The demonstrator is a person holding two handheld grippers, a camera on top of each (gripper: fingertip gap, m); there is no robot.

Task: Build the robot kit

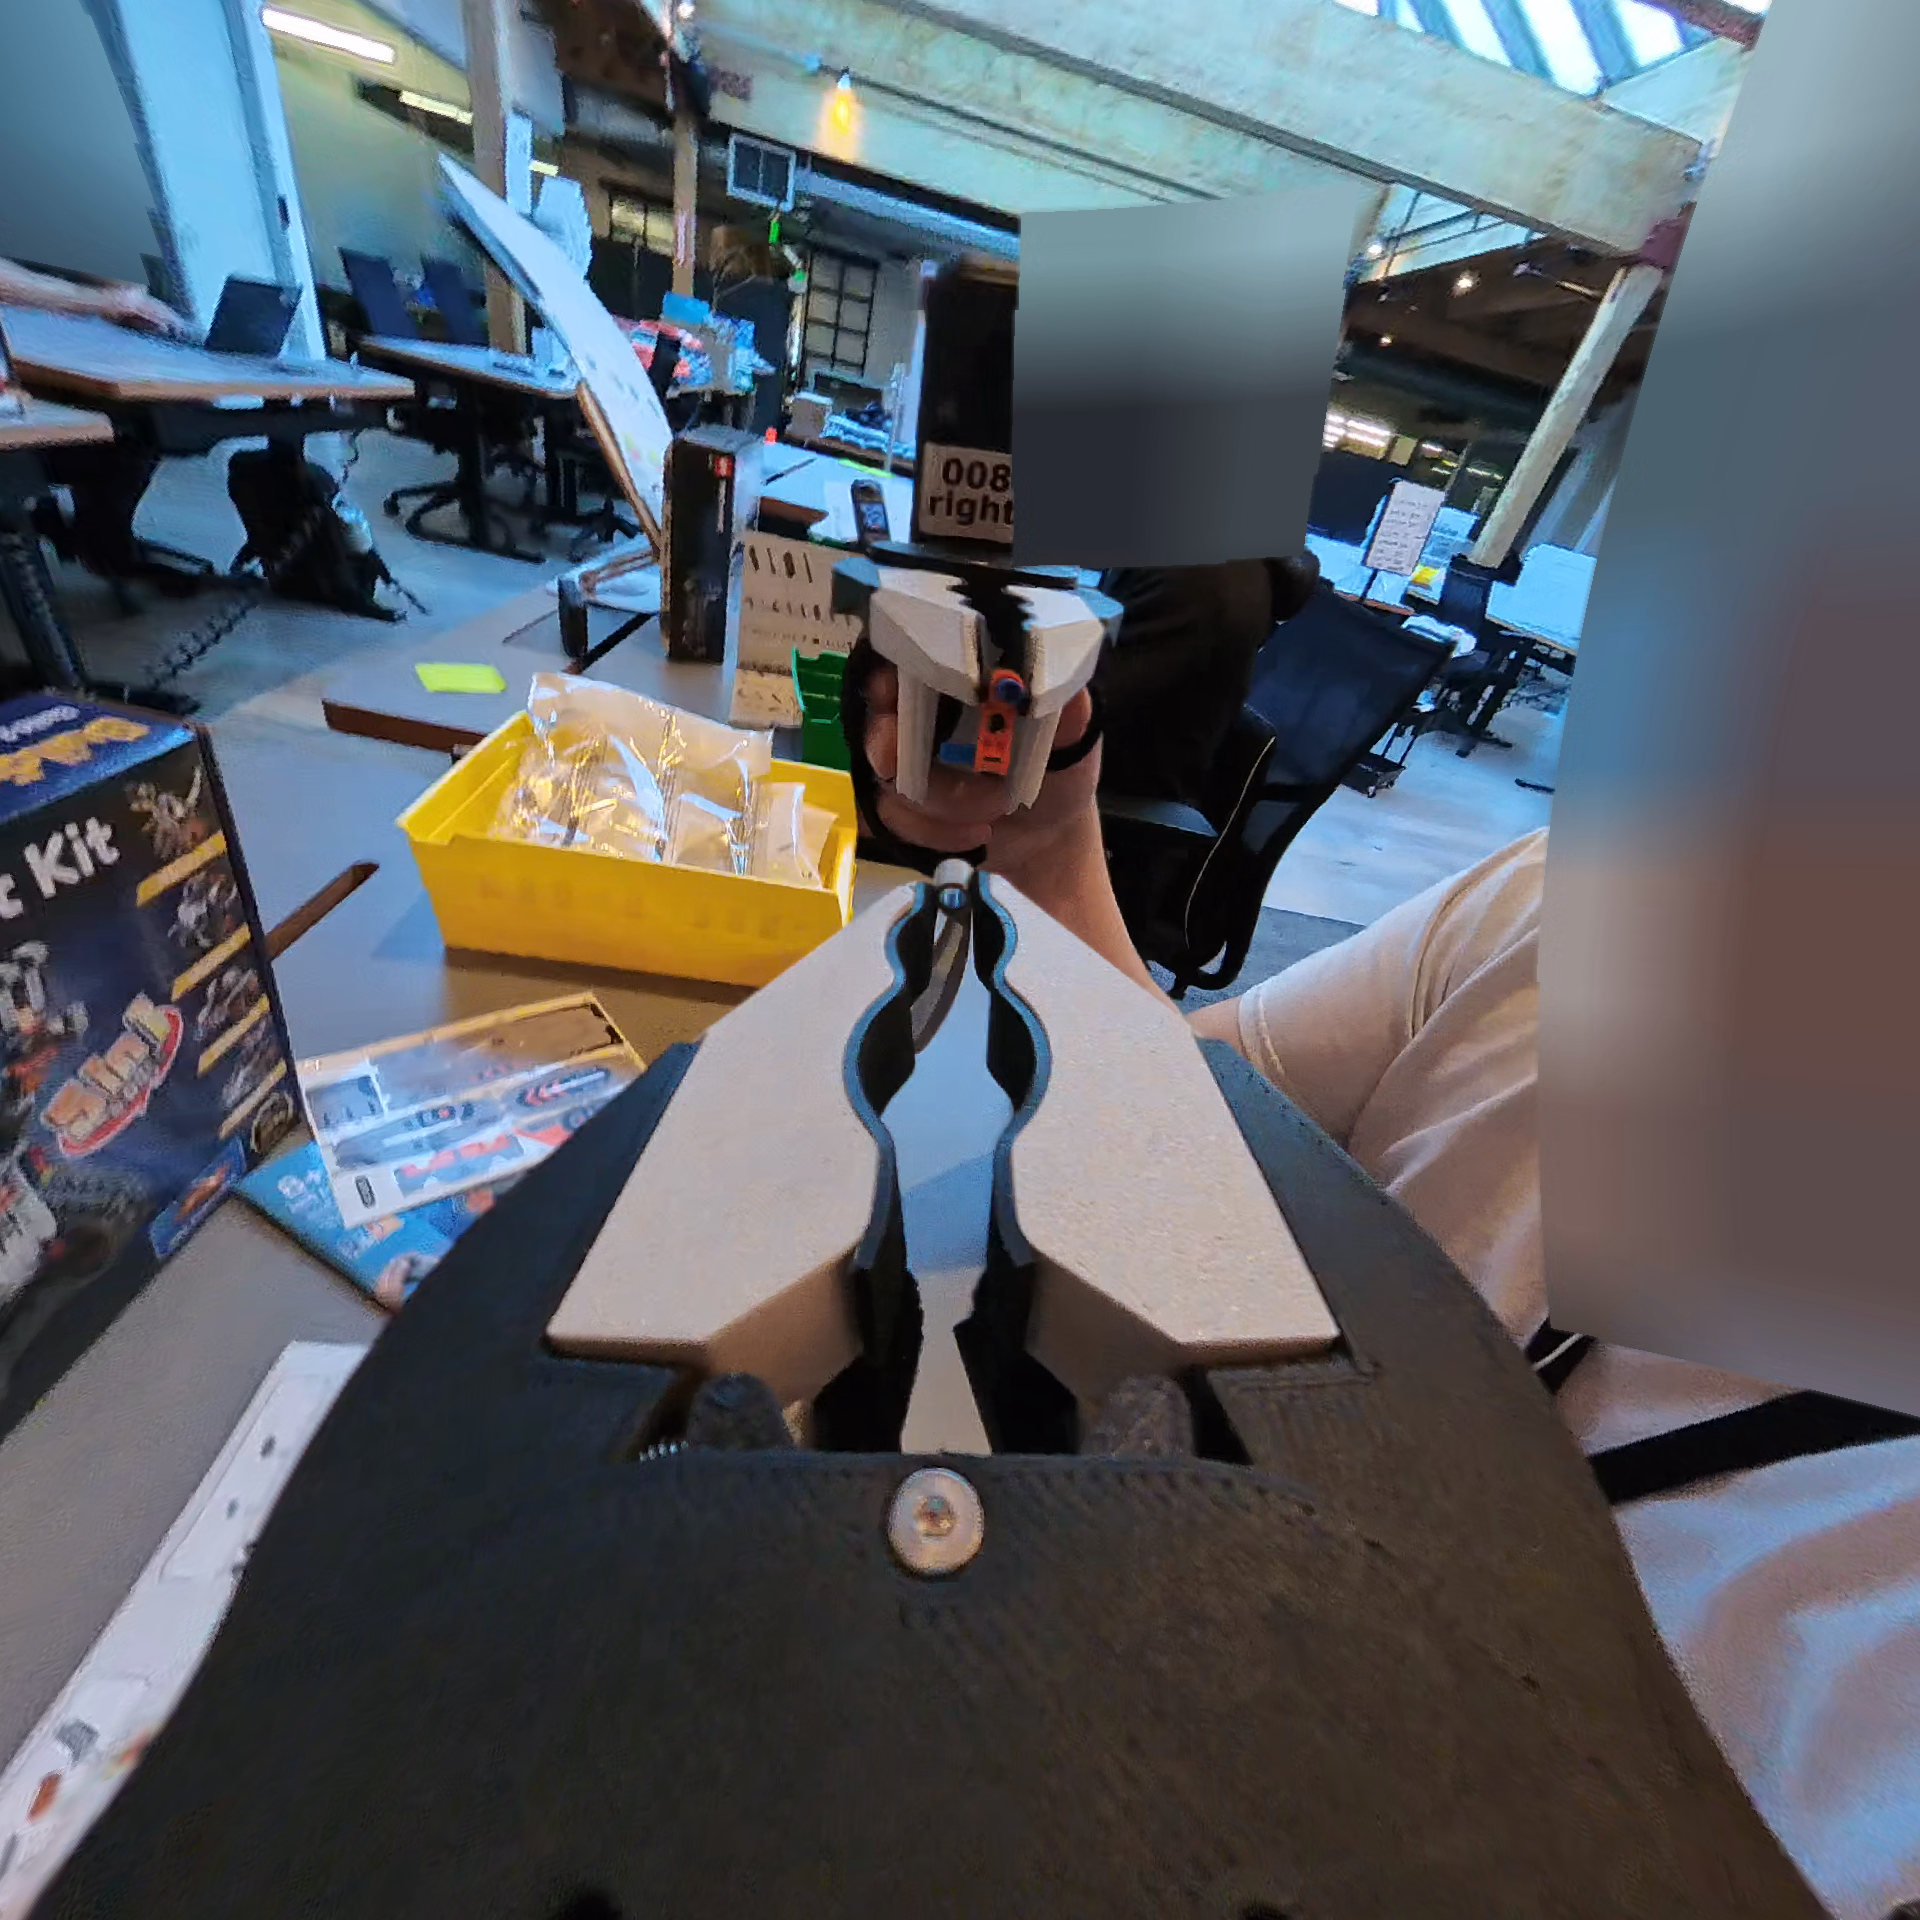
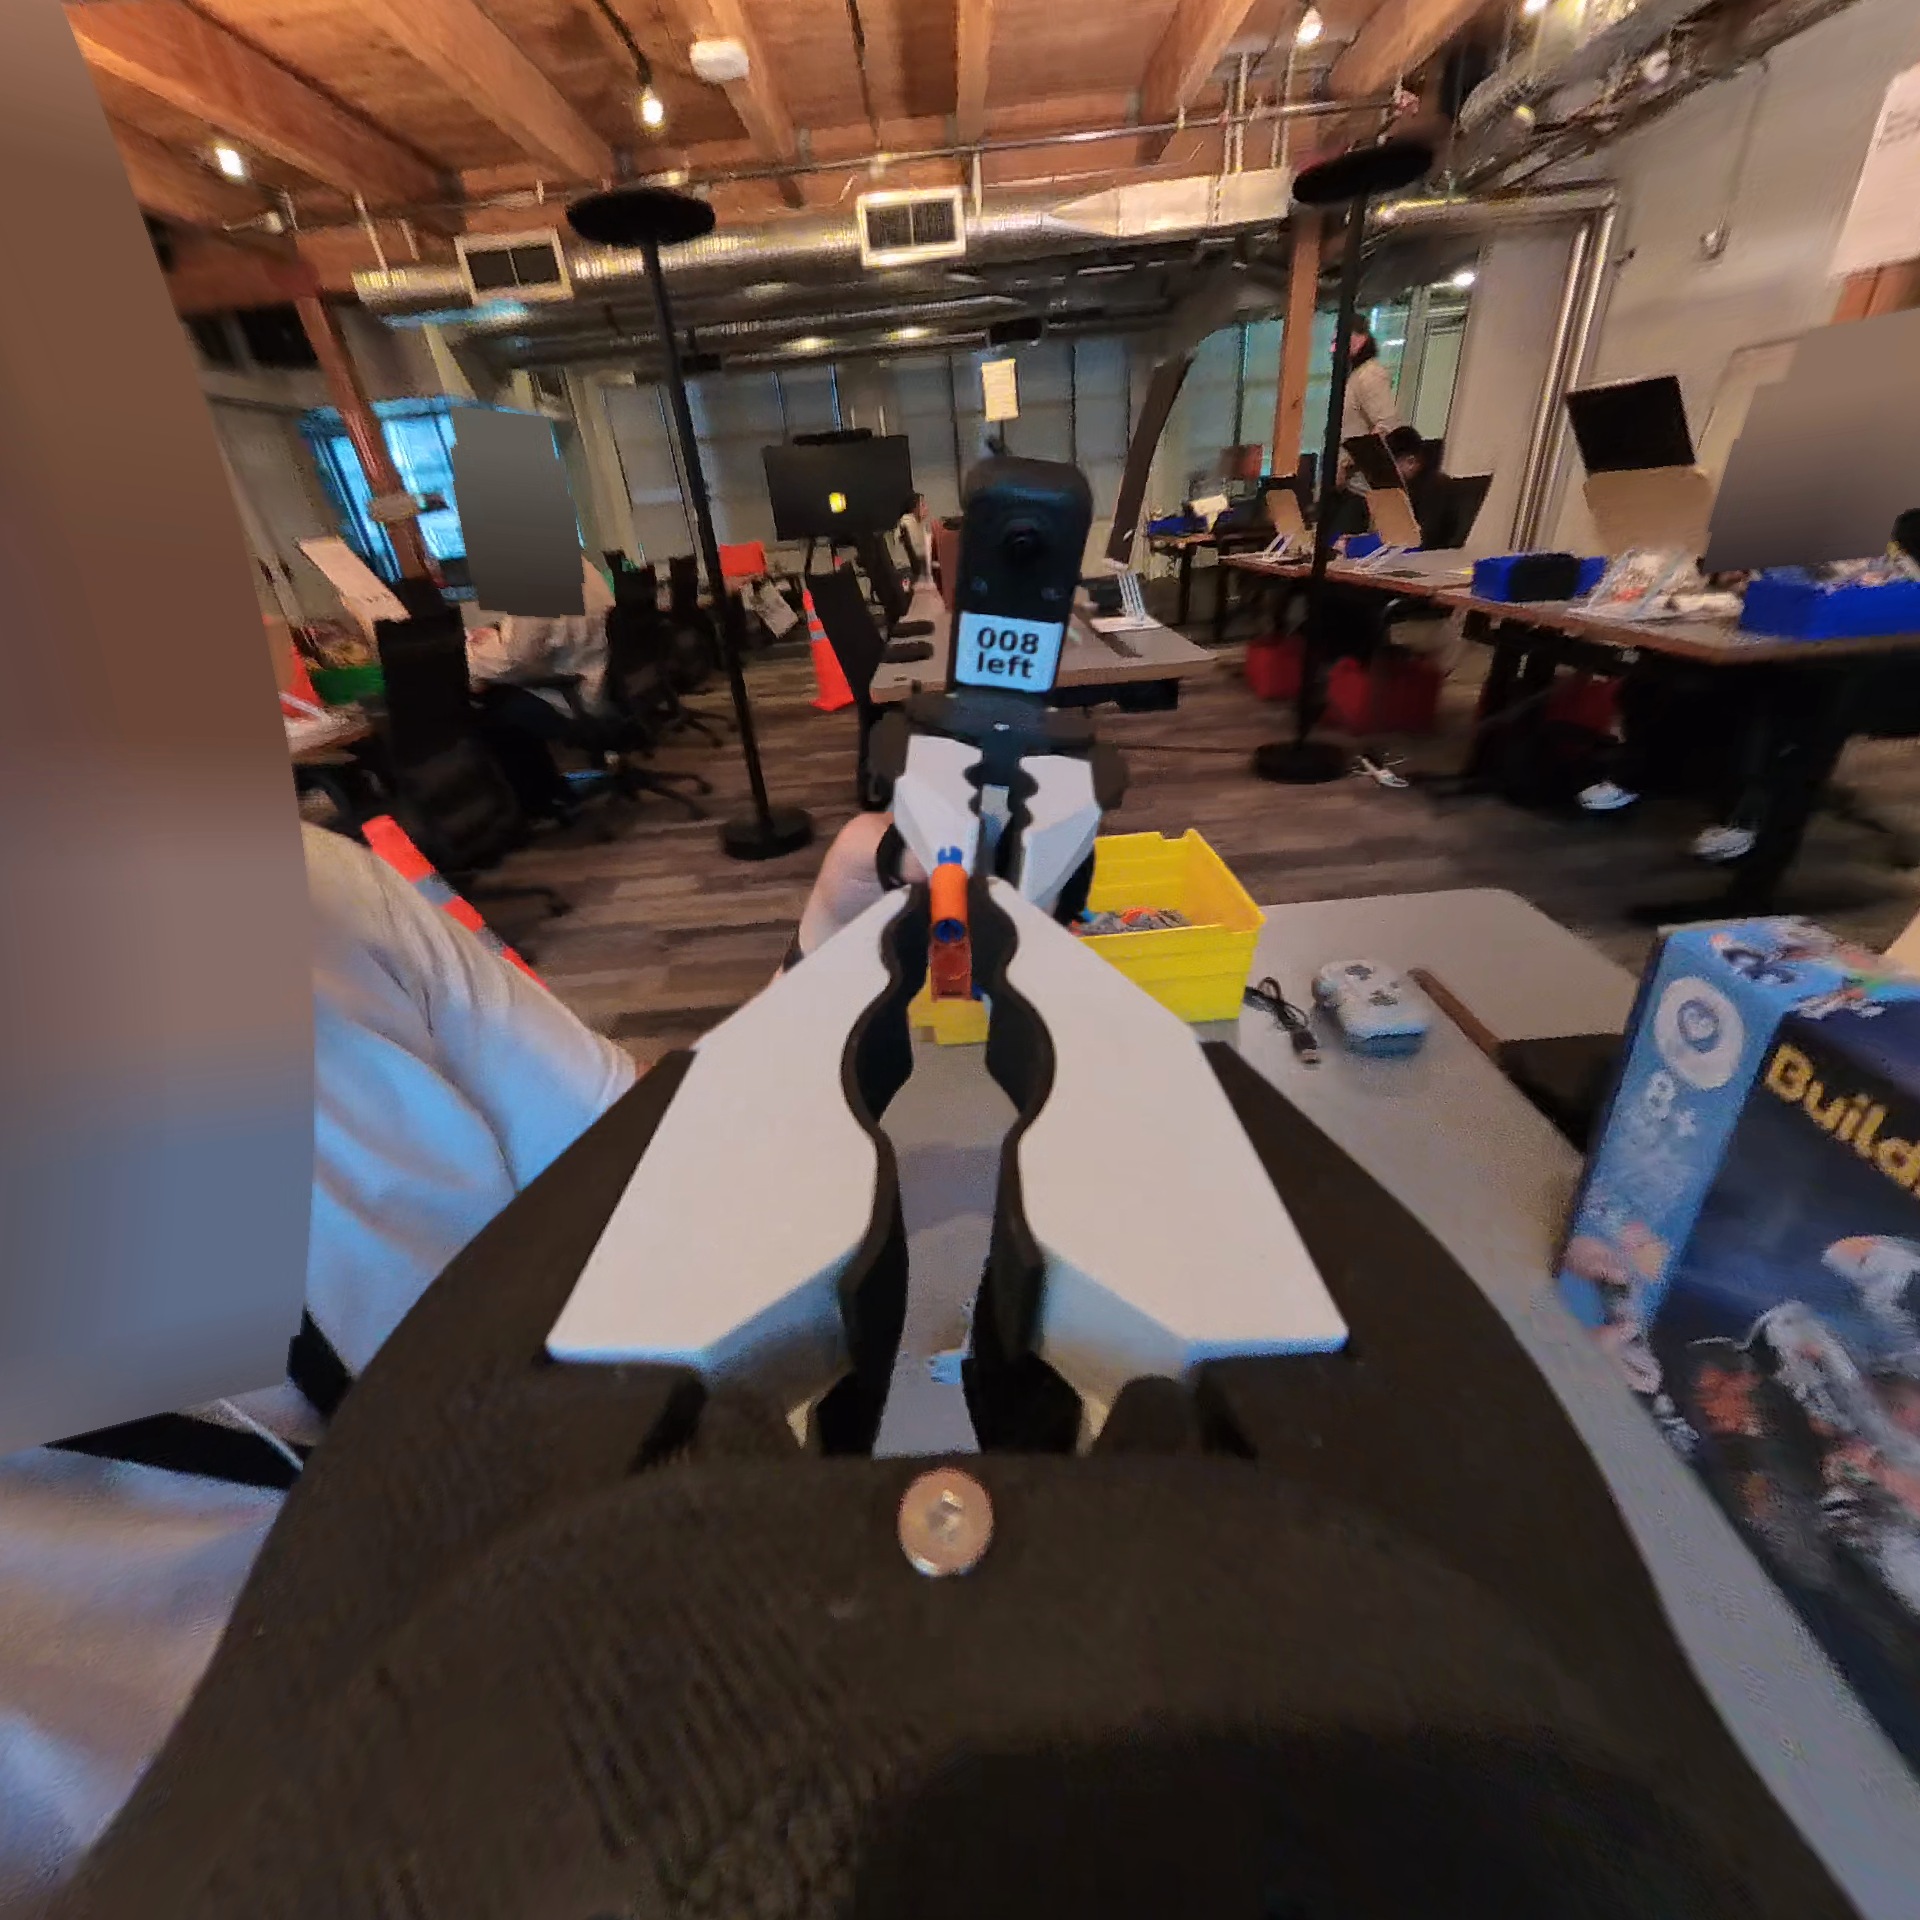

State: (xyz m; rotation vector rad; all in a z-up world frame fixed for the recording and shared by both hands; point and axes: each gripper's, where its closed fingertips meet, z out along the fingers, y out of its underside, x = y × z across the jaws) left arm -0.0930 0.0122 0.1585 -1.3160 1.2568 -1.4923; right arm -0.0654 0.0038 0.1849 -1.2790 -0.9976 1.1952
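We cannot make out the small grey piece [image 1: 948, 902] pinched at our left gripper [image 1: 948, 883] tips; the kit box [image 1: 114, 997] is cut off at the frame edge.

So the left gripper [image 1: 948, 894] is pinched shut on a small metal piece [image 1: 943, 961] right at its tips, a curved silvery bit hanging down between the fingers. Just past it the right gripper [image 1: 992, 717] faces back, clamped on an orange and blue part [image 1: 992, 727], with a hand [image 1: 935, 800] underneath. Off to the side on the grey table [image 1: 343, 821] sits a yellow bin [image 1: 623, 914] of clear bags, plus a kit box [image 1: 114, 1018] and some leaflets [image 1: 457, 1101].
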